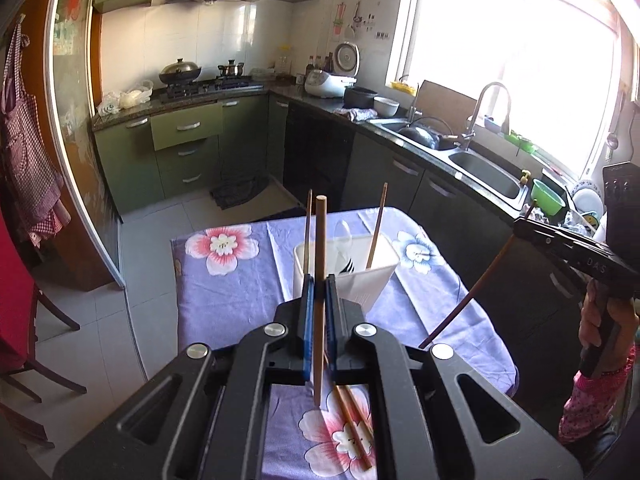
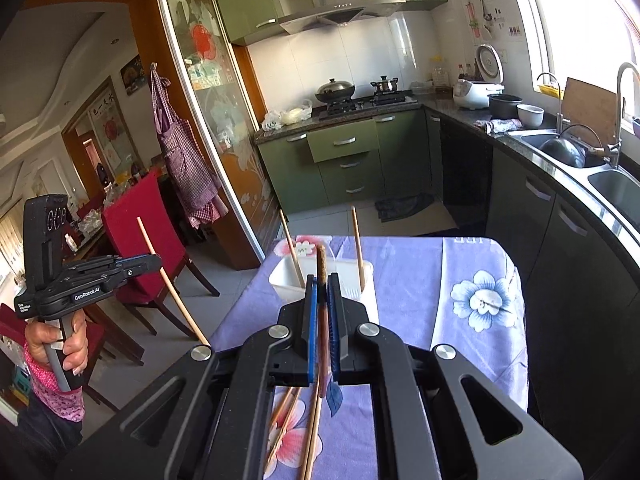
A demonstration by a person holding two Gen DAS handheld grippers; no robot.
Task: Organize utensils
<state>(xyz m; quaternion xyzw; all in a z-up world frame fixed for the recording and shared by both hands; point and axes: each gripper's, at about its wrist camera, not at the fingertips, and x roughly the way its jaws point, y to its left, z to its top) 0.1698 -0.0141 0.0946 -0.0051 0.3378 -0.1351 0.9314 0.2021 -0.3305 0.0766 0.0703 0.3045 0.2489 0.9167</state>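
Gripping a pale wooden chopstick [image 1: 320, 280] between its blue pads, the left gripper [image 1: 319, 280] is clamped on the stick, which stands nearly upright in the jaws with its lower end hanging above the flowered purple tablecloth [image 1: 224, 292]. The right gripper [image 2: 322, 280] is likewise closed on a darker reddish-brown chopstick [image 2: 321, 264], held near upright; in the left wrist view the same stick slants down from that gripper's tip. Just beyond both grippers a white utensil holder [image 1: 372, 280] stands on the cloth, with two chopsticks leaning upright inside it and a clear plastic spoon [image 1: 343, 236] between them. Several more loose chopsticks [image 1: 354, 424] lie flat on the cloth below the grippers, over a pink flower print. A person's hand [image 2: 56, 340] in a pink patterned sleeve holds the left gripper's handle.
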